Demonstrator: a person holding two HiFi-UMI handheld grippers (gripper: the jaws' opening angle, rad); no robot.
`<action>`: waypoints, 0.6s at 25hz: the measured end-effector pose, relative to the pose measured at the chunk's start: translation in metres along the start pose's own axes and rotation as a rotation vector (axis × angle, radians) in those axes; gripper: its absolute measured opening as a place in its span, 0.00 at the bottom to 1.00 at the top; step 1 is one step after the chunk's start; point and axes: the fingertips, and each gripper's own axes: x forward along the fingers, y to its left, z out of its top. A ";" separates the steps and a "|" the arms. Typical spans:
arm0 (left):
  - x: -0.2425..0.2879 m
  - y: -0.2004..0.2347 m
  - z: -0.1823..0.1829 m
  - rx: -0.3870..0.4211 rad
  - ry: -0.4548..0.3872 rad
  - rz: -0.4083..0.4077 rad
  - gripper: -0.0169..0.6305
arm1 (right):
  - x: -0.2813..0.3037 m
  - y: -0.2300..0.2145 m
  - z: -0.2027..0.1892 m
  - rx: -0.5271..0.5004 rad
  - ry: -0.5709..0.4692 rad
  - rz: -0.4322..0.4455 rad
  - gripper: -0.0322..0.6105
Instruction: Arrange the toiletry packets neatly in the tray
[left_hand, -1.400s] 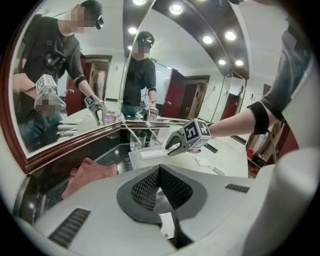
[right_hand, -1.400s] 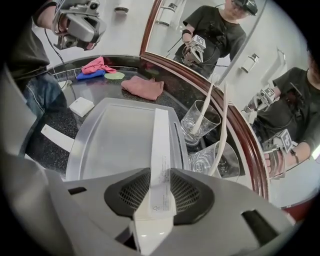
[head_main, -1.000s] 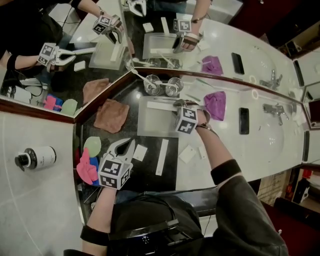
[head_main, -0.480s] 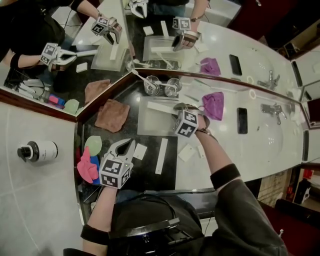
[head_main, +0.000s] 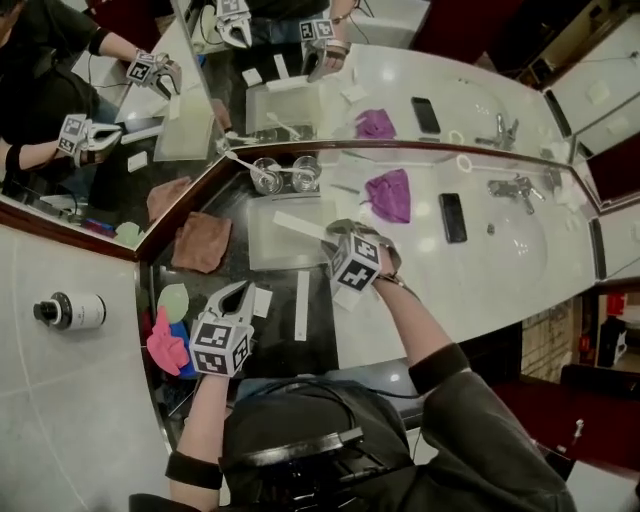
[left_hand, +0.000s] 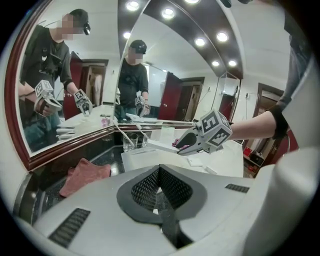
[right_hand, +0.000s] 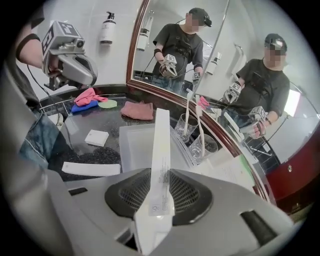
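A translucent tray (head_main: 275, 250) lies on the dark counter in front of the mirror. My right gripper (head_main: 336, 230) is shut on one end of a long white packet (head_main: 298, 221), which reaches out over the tray's far edge. In the right gripper view that long packet (right_hand: 161, 150) runs up from between the jaws over the tray (right_hand: 131, 147). On the counter near the tray lie a small square packet (head_main: 262, 302) and a second long packet (head_main: 301, 305). My left gripper (head_main: 243, 289) hovers left of them, shut and empty.
Two glasses with toothbrushes (head_main: 285, 173) stand behind the tray. A brown cloth (head_main: 200, 242) lies to its left, with pink, blue and green items (head_main: 168, 330) nearer. To the right are a purple cloth (head_main: 388, 193), a phone (head_main: 452, 217) and a basin tap (head_main: 510, 187).
The head view has swung, so everything sits lower and further left. My right gripper still holds the long packet over the tray. The left gripper has barely moved.
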 end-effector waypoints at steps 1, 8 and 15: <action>0.001 -0.003 0.000 0.003 -0.003 -0.003 0.03 | -0.007 0.003 -0.004 0.024 -0.003 -0.008 0.26; 0.018 -0.028 0.003 0.037 -0.001 -0.029 0.03 | -0.048 0.014 -0.059 0.232 -0.003 -0.083 0.26; 0.039 -0.067 0.010 0.078 0.007 -0.077 0.03 | -0.083 0.012 -0.154 0.451 0.064 -0.173 0.26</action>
